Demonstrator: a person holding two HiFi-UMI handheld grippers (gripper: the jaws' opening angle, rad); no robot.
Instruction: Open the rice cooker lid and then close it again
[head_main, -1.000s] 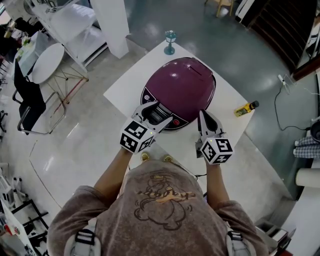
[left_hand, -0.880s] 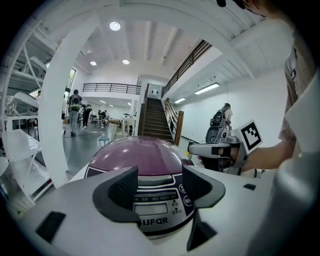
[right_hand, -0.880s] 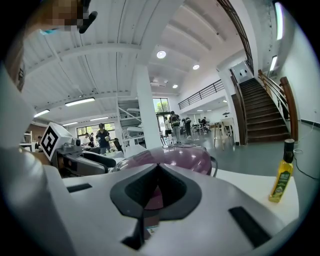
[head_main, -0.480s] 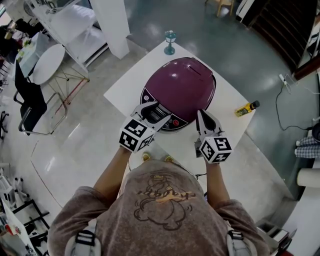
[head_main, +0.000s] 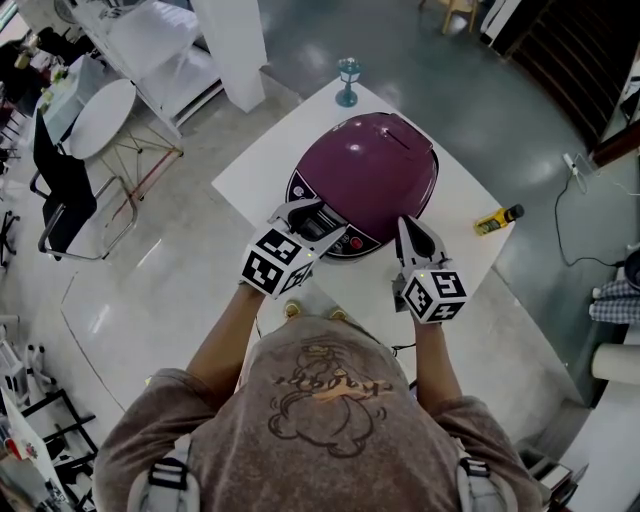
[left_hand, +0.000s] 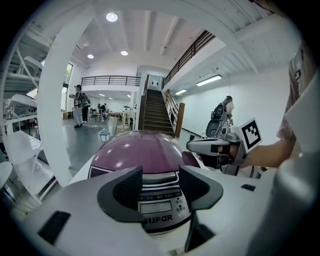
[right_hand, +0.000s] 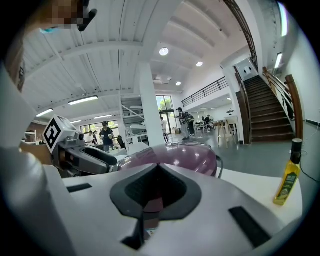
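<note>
Glossy, smooth purple plastic rice cooker lid, matt white table, shiny polished floor

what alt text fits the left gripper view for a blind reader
Open jaws of the left gripper, which have just been closing, frame the front panel of a closed purple rice cooker without gripping it. The shut right gripper hovers at its right.

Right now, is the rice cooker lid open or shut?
Shut: the purple lid lies flush down against the control panel, with no gap showing.
</note>
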